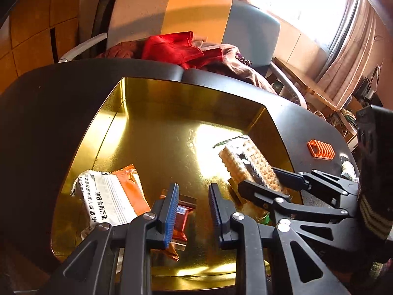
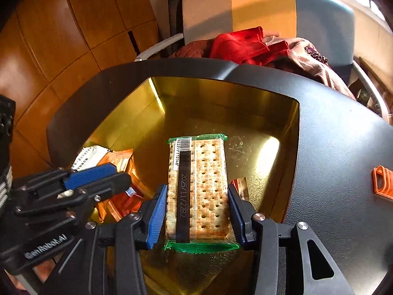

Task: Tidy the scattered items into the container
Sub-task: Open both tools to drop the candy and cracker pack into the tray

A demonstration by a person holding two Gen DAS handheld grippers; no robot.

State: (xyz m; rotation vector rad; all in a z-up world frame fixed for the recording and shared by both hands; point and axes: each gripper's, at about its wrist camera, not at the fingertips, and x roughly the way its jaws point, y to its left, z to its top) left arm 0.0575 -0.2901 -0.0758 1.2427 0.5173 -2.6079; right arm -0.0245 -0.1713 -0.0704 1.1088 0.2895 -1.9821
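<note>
Right tongs (image 2: 195,215) clamp cracker packet (image 2: 197,186) over gold tin (image 2: 289,127) (black bench (image 2: 343,159)); left tongs (image 1: 192,211) agape, empty.

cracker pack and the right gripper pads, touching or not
Touching. The right wrist view shows both blue pads pressed against the long sides of the cracker pack, held over the gold tin.

Beyond the gripper stood a chair (image 2: 245,12) heaped with red cloth (image 2: 243,44), wooden panels (image 2: 61,36) lay off to its left, and an orange clip (image 2: 383,182) sat on the black table (image 2: 331,147) to its right.
</note>
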